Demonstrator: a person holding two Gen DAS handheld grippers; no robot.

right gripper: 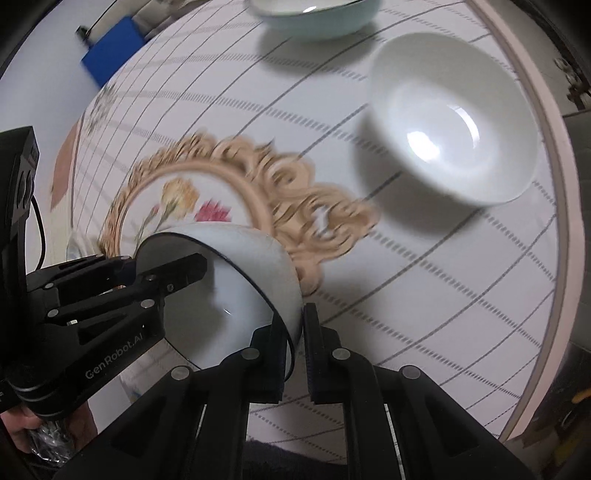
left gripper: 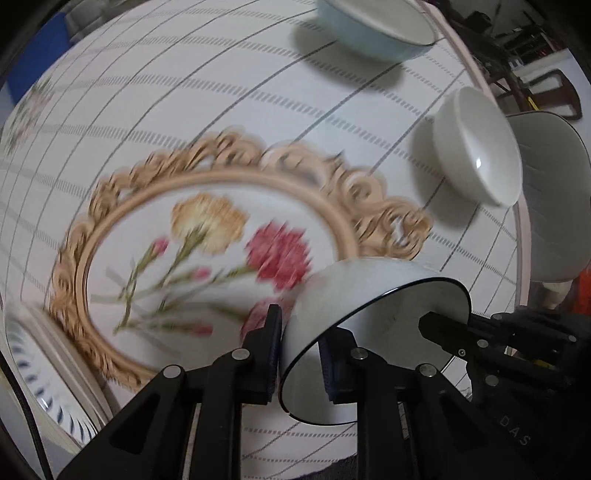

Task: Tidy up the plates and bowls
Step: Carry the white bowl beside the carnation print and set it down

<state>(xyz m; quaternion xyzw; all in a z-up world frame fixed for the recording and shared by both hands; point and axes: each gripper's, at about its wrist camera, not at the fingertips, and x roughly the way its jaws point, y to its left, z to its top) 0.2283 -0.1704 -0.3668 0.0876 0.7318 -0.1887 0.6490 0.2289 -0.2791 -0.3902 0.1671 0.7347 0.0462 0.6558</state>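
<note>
A pale bowl with a thin dark rim (left gripper: 369,288) (right gripper: 251,243) hangs tilted above the round table, gripped from two sides. My left gripper (left gripper: 299,332) is shut on its rim, one finger inside and one outside the wall. The right gripper (right gripper: 293,325) is shut on the opposite rim in the same way. Each gripper also shows in the other's view: the right gripper (left gripper: 432,325) at the bowl's far edge, the left gripper (right gripper: 195,266) reaching in from the left. A plain white bowl (left gripper: 476,147) (right gripper: 450,122) stands on the cloth to the right. Further back sits a pale green bowl (left gripper: 373,26) (right gripper: 314,18).
The tablecloth (left gripper: 184,92) is lined, with a gold-framed flower medallion (left gripper: 221,240) under the held bowl. A blue-patterned plate (left gripper: 40,387) lies at the lower left. A chair (left gripper: 554,184) stands past the table's right edge. A blue box (right gripper: 110,51) sits beyond the far left edge.
</note>
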